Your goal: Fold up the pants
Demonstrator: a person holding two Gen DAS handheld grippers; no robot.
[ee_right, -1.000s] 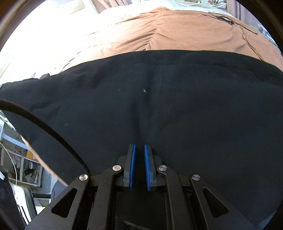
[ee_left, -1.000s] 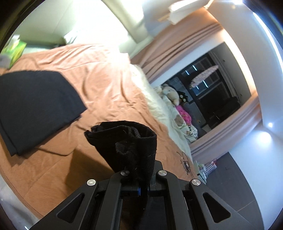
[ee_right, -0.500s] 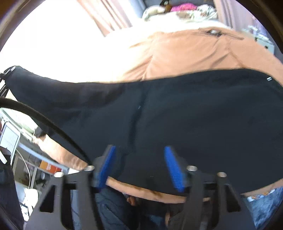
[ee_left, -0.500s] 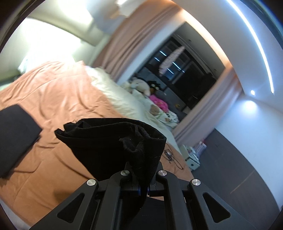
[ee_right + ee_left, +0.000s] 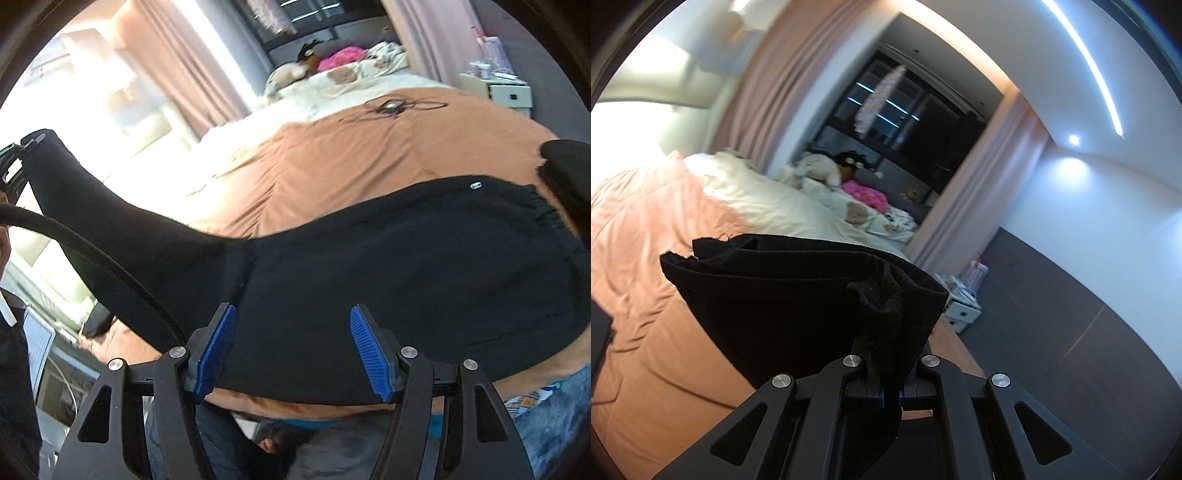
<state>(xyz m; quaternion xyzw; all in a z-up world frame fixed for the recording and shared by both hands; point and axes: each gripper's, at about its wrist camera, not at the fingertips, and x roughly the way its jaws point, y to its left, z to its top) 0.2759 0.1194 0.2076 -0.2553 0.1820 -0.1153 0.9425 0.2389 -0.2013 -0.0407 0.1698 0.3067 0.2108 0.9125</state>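
Pinching pants (image 5: 798, 306), left tool (image 5: 892, 395); right tool (image 5: 291, 347) agape.

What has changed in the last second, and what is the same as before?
The right hand-held gripper let go: its blue pads, shut a second ago, now stand apart, pulled back to the near edge of the black fabric pants. The left hand-held gripper lifted the pant end it holds up and away. Unchanged: the left stays clamped on that end, and the pants' upper part still lies on the orange bed cover.
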